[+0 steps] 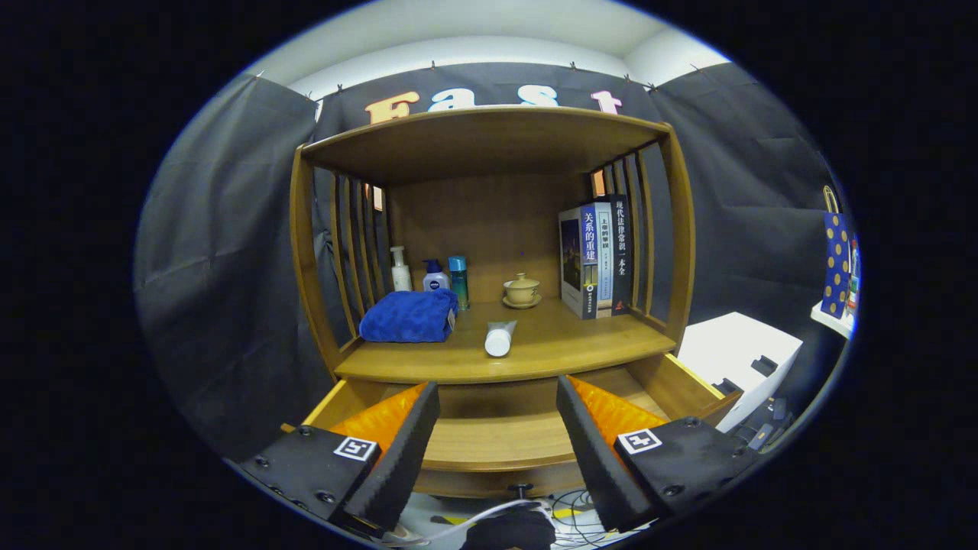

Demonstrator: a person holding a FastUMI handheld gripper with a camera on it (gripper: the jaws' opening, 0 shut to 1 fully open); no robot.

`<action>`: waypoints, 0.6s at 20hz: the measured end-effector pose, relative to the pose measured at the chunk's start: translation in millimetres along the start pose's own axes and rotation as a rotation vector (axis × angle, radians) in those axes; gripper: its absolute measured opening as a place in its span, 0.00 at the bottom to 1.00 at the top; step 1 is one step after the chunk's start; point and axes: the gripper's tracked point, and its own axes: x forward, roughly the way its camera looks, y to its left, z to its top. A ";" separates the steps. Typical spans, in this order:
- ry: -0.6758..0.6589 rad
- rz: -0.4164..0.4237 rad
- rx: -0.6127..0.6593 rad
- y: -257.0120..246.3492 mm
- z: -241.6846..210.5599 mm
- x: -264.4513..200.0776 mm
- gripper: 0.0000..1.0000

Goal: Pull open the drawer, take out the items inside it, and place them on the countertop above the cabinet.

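Observation:
A wooden cabinet stands ahead with its drawer (497, 439) pulled open below the countertop (550, 344). What I see of the drawer's inside between my fingers is bare wood. A white tube (500, 338) lies on the countertop near its front edge, just beyond my fingers. My gripper (497, 416) hovers over the open drawer, its fingers wide apart with nothing between them.
On the countertop sit a folded blue towel (409, 315), three bottles (432, 276) behind it, a lidded teacup on a saucer (522, 291) and upright books (597, 258) at the right. A white box (737, 359) stands right of the cabinet. Cables (489, 516) lie on the floor below.

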 end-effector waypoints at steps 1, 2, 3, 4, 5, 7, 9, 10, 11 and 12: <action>-0.006 -0.006 -0.004 -0.5 -10.3 -7.0 0.99; -0.012 -0.010 -0.010 0.2 -16.4 -10.0 0.99; -0.018 -0.016 -0.018 -0.2 -23.8 -12.7 0.99; -0.027 -0.025 -0.033 -1.9 -28.2 -15.7 0.99; -0.036 -0.034 -0.045 -2.7 -32.8 -19.4 0.99; -0.037 -0.029 -0.042 -1.6 -46.6 -19.8 0.99; -0.016 -0.037 -0.037 -3.7 -62.7 -20.3 0.99; -0.009 -0.038 -0.035 -3.2 -69.0 -19.9 0.99; -0.005 -0.032 -0.034 0.5 -73.7 -19.6 0.99; 0.000 -0.022 -0.034 3.1 -78.7 -18.4 0.99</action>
